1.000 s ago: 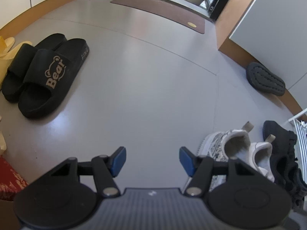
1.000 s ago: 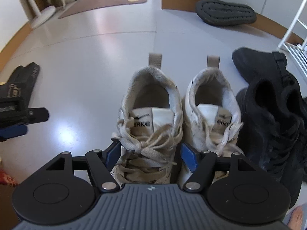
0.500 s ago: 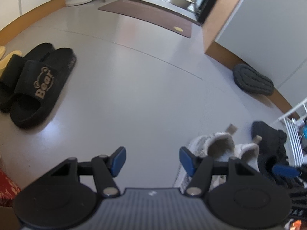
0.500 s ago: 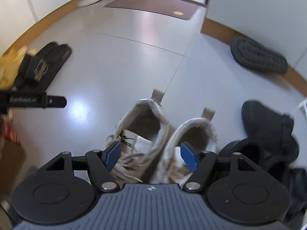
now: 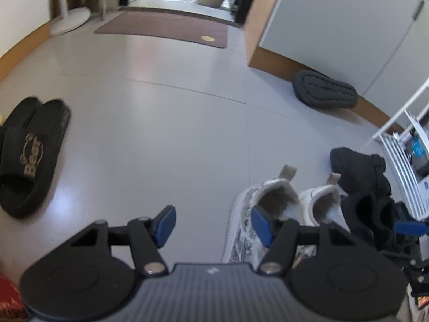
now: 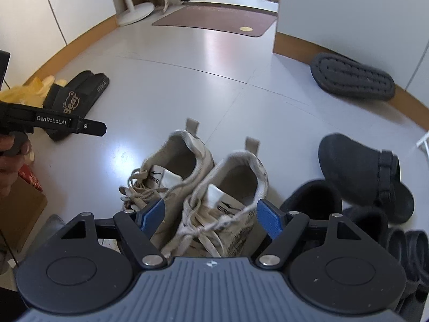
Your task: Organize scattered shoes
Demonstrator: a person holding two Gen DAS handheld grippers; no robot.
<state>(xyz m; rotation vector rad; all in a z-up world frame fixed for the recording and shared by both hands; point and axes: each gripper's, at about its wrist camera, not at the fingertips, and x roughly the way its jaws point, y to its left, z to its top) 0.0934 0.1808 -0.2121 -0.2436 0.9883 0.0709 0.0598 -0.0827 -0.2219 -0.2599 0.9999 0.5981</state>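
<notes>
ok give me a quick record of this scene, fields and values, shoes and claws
white sneakers: side by side on floor, heels away from camera
black slides: paired, far left, near yellow slippers
dark slipper: sole showing, against the wall
black shoes: right of the sneakers
left claw: open, empty
right claw: open above the sneakers, jaws just widened

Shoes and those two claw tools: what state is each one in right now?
White sneakers: upright, side by side, laces loose.
Bear slides: upright, paired.
Dark slipper: sole showing, by the wall.
Black clog: upright, alone.
Left gripper: open, empty.
Right gripper: open over the sneakers, jaws just widened.
</notes>
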